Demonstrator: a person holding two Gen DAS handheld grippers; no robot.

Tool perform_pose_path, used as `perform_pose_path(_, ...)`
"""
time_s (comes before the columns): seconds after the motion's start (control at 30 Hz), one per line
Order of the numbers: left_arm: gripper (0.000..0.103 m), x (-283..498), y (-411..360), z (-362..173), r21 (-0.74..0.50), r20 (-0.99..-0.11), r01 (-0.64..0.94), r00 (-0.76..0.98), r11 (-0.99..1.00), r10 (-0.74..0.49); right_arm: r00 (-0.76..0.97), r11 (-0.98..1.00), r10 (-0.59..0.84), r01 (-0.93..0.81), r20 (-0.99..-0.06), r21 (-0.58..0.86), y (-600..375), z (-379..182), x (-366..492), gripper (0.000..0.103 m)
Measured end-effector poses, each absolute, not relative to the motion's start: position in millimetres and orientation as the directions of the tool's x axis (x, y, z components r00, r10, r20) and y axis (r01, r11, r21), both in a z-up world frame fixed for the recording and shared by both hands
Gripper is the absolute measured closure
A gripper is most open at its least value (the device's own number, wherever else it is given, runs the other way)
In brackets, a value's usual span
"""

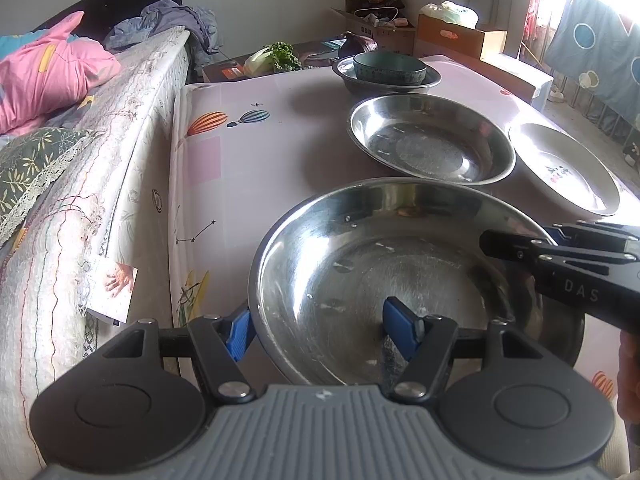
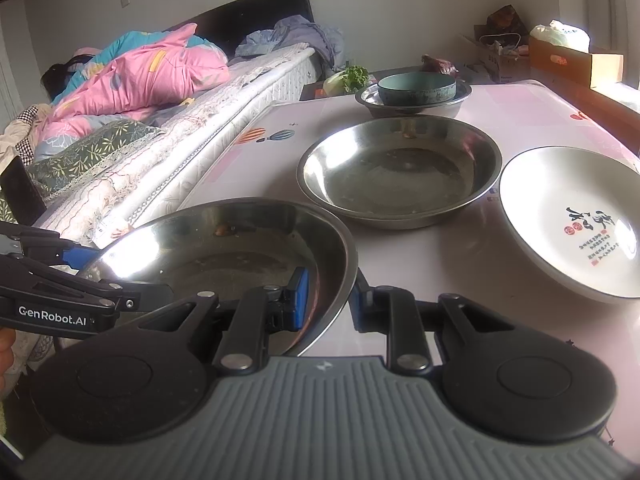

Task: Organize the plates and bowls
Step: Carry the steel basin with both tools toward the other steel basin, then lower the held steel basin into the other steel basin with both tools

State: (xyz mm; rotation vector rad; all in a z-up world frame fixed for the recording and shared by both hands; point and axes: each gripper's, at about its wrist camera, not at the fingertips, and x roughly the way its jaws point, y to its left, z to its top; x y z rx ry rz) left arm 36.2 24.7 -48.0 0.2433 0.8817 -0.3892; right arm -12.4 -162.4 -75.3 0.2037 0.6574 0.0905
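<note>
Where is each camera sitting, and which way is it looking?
Left wrist: on the left tongs, looking down across the near steel plate; their blue fingers straddle its rim, and the right tongs reach in.
Right wrist: on the right tongs, clamped on the near steel plate's rim; the left tongs show at its far side.
Both share that plate, a second steel plate, a white plate and a teal bowl.

bowl in far basin, behind two steel plates.

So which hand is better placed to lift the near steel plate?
Likely right. The right gripper is already clamped on the near steel plate rim; the left gripper's jaws only straddle the opposite rim, open.
</note>
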Motion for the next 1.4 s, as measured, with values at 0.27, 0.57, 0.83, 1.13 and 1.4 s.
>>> perform_pose_path(0.27, 0.035, 36.3, 24.7, -47.7, 0.048, -0.786, 0.427, 0.573, 0.903, -0.230, 0.789, 0.976, 0.148, -0.019, -0.596, 0.217, -162.8, -74.7, -12.7, 0.082)
perform_pose_path(0.57, 0.035, 36.3, 24.4, -47.3, 0.048, -0.786, 0.428, 0.574, 0.903, -0.230, 0.789, 0.976, 0.147, -0.019, -0.596, 0.217, -162.8, -74.6, -12.9, 0.082)
perform_pose_path(0.83, 0.035, 37.8, 21.0, -40.8, 0.047, -0.782, 0.430, 0.577, 0.902, -0.234, 0.790, 0.976, 0.147, -0.018, -0.595, 0.217, -163.2, -73.6, -13.1, 0.082)
perform_pose_path(1.13, 0.035, 44.4, 10.8, -27.4, 0.045, -0.764, 0.443, 0.593, 0.895, -0.255, 0.810, 0.975, 0.133, -0.004, -0.571, 0.221, -173.4, -57.4, -11.8, 0.082)
perform_pose_path(1.4, 0.035, 58.6, -5.7, -17.3, 0.034, -0.750, 0.460, 0.599, 0.887, -0.282, 0.819, 0.975, 0.110, 0.020, -0.563, 0.220, -190.8, -46.0, -3.9, 0.082)
